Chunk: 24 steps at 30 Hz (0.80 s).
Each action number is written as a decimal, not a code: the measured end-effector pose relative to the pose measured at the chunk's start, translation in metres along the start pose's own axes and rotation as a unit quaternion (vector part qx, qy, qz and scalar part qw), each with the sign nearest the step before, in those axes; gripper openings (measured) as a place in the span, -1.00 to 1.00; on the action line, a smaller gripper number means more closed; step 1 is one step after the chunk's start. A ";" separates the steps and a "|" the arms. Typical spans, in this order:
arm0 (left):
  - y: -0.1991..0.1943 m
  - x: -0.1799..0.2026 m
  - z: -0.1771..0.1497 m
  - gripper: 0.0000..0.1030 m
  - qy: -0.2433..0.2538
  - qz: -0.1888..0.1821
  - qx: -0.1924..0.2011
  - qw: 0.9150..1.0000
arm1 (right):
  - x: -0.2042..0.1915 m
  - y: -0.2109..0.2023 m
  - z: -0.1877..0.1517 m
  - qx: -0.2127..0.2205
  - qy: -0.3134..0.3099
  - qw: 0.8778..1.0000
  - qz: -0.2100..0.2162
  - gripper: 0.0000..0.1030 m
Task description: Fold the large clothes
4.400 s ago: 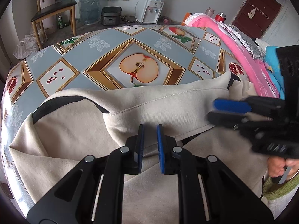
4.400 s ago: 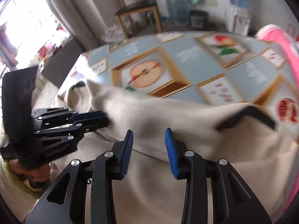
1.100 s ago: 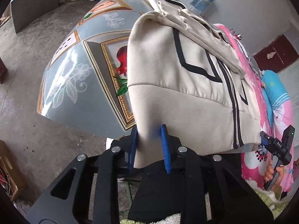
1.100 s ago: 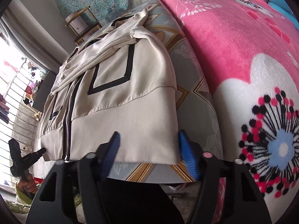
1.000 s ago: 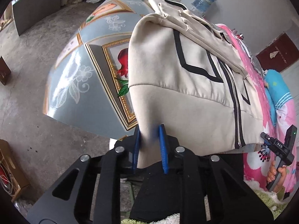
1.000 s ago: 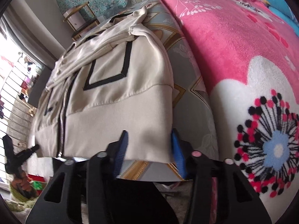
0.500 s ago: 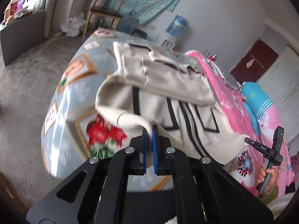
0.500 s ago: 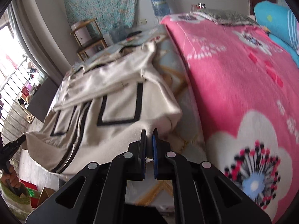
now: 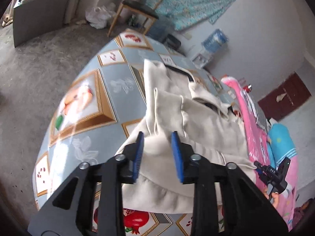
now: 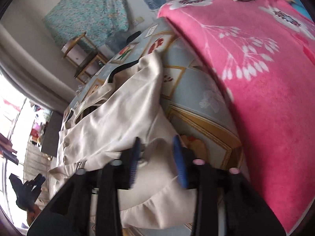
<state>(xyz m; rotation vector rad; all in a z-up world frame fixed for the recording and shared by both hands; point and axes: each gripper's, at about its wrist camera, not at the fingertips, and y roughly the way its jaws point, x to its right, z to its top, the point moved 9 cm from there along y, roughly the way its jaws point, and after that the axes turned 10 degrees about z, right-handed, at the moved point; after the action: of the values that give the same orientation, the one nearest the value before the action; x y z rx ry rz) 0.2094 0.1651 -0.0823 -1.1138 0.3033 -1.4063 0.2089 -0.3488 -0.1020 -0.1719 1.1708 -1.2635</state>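
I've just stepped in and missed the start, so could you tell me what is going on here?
A person with a gripper in each hand is folding a beige jacket on a table with a fruit-print cloth. The bottom half is doubled up over the top. The left gripper and right gripper are both opening, with the folded edge lying loose between their pads. A pink blanket lies beside the jacket.
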 end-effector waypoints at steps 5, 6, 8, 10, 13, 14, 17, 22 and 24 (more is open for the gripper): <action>-0.026 -0.017 -0.017 -0.27 0.001 0.004 0.004 1.000 | 0.003 -0.030 -0.022 0.014 -0.002 1.000 0.009 0.20; -0.030 -0.017 -0.028 -0.27 0.005 0.000 -0.006 1.000 | 0.003 -0.035 -0.031 0.008 0.003 1.000 0.017 0.20; -0.033 -0.016 -0.052 -0.17 0.008 -0.014 -0.030 0.999 | 0.005 -0.043 -0.049 -0.005 0.009 1.000 0.027 0.20; -0.032 -0.018 -0.079 -0.03 -0.004 -0.029 -0.059 0.998 | 0.008 -0.048 -0.077 -0.025 0.018 0.999 0.027 0.20; -0.019 -0.024 -0.111 0.07 -0.044 -0.052 -0.099 0.993 | 0.017 -0.048 -0.106 -0.049 0.033 0.998 0.013 0.20; -0.012 -0.028 -0.116 0.07 -0.058 -0.050 -0.107 0.991 | 0.018 -0.045 -0.112 -0.053 0.034 0.998 0.013 0.20; -0.003 -0.036 -0.115 0.08 -0.104 -0.066 -0.096 0.988 | 0.016 -0.038 -0.114 -0.046 0.027 0.999 0.012 0.20; 0.011 -0.052 -0.090 0.08 -0.185 -0.076 -0.054 0.978 | 0.014 -0.018 -0.096 -0.024 0.012 1.000 0.011 0.20; 0.015 -0.048 -0.084 0.07 -0.179 -0.057 -0.036 0.982 | 0.015 -0.008 -0.085 -0.006 0.016 1.000 0.010 0.20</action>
<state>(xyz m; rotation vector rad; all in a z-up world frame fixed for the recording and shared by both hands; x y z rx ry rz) 0.1446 0.1675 -0.1561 -1.4367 0.0329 -1.2726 0.1374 -0.3229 -0.1443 -0.1487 1.2058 -1.2455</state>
